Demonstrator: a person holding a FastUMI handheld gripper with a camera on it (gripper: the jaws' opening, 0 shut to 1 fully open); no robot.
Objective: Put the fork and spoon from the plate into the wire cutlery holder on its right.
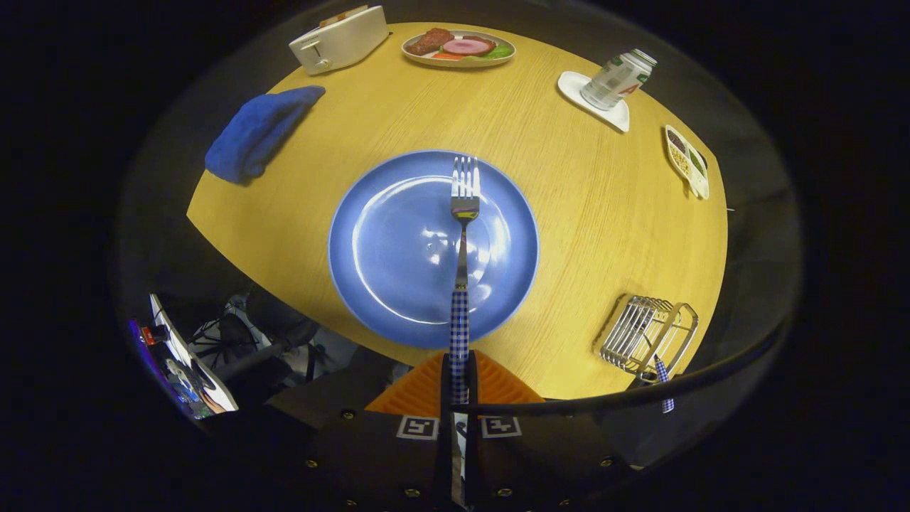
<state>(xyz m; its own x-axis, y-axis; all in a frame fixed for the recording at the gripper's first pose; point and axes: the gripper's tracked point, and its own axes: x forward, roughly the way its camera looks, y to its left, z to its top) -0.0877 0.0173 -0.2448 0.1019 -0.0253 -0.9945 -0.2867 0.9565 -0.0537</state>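
Steel fork with a blue-and-white checked handle (462, 284) is clamped between the two fingers of the gripper (459, 387), both pressing on the handle end. Its long axis runs straight ahead from the fingers, tines pointing away toward the far side of the table. The fork is above the round blue glossy plate (384, 249); whether the tines touch the plate cannot be told.

Wire cutlery holder of silver metal (648, 334) stands on the round wooden table (583, 213), to the right of the plate and well apart from it. A second checked handle (664, 380) sticks out of the holder at its near end.

Beyond the plate:
- folded blue cloth (259, 131), to the left;
- white toaster (340, 39), at the far edge;
- plate of food (458, 48), beside the toaster;
- drink can (618, 77) on a white coaster (615, 114), to the right;
- divided white dish (687, 161), further right.

A dark cable (640, 395) crosses in front of the holder.
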